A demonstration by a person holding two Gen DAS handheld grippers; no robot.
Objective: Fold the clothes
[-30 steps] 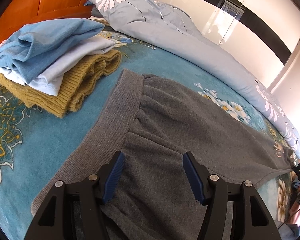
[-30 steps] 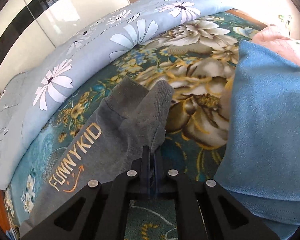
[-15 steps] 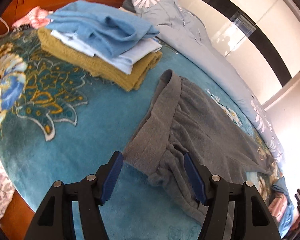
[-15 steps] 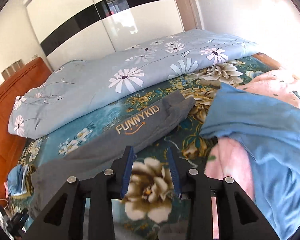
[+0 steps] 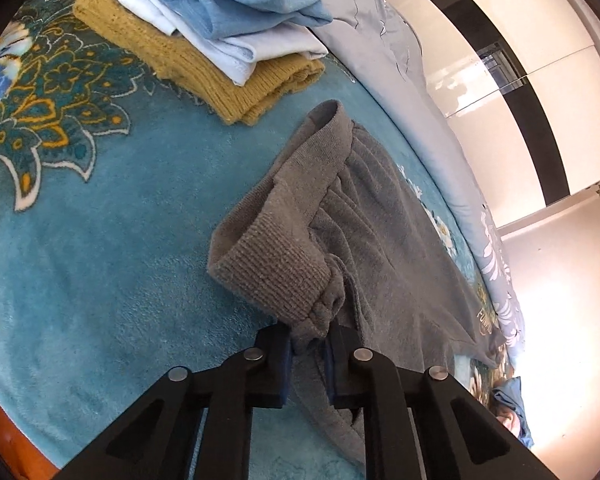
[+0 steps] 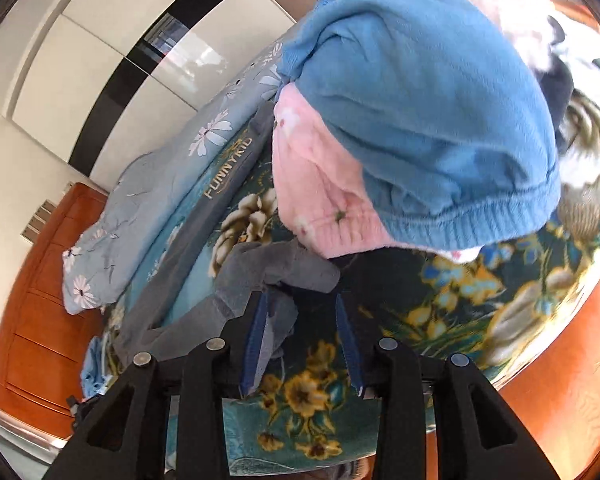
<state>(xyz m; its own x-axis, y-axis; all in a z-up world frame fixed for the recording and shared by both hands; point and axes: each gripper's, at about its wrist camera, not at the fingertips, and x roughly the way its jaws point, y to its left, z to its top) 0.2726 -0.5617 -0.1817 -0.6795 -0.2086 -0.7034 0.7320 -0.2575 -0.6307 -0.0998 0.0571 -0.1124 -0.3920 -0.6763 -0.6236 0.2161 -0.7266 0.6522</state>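
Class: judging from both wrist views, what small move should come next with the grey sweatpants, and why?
Probably close the right gripper on the grey cuff. The left gripper already pinches the ribbed waistband of the grey fleece sweatpants, while the right one's jaws are open with the cuff fabric lying between them, ungripped.

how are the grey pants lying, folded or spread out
Mostly spread out: the grey pants lie lengthwise on the blanket, with the waistband corner lifted and curled in the left gripper.
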